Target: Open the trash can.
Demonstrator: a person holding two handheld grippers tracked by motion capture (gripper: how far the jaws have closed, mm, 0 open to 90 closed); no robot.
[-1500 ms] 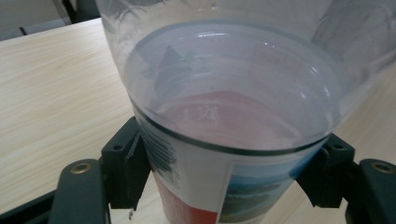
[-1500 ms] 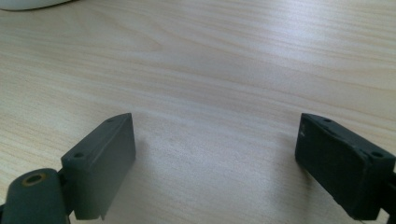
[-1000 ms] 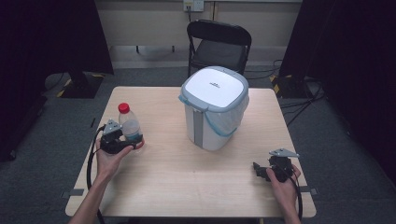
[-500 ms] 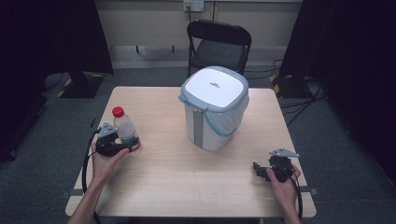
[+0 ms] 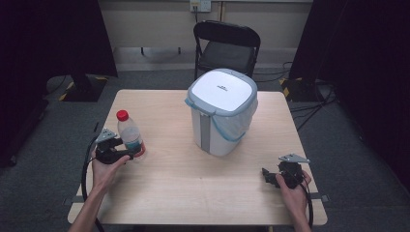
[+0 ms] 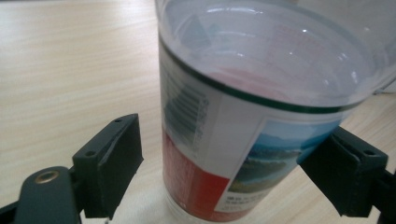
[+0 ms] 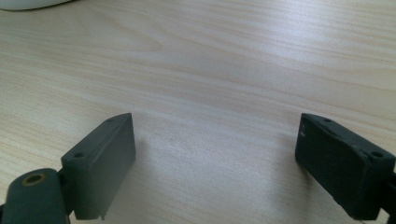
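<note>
From the high view, the left gripper (image 5: pixel 126 153) is bracketing a red-capped plastic bottle (image 5: pixel 129 136) standing near the table's (image 5: pixel 159 193) left edge; a lidded white bin (image 5: pixel 223 112) is sitting mid-table, a folding chair (image 5: pixel 226 46) behind it.

The left gripper view is showing jaws that have just been opening — one pad clear of the bottle (image 6: pixel 243 116), the other at its label. It looks light, thin-walled and slick — best gripped at the label.

In the right gripper view, the right gripper (image 7: pixel 212 163) is gaping wide over bare wood, holding nothing.

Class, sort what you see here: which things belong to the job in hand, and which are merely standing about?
In the job:
clear plastic bottle with red cap
left claw, open around it

Standing about:
white lidded bin with grey trim
black folding chair
right claw, open
</note>
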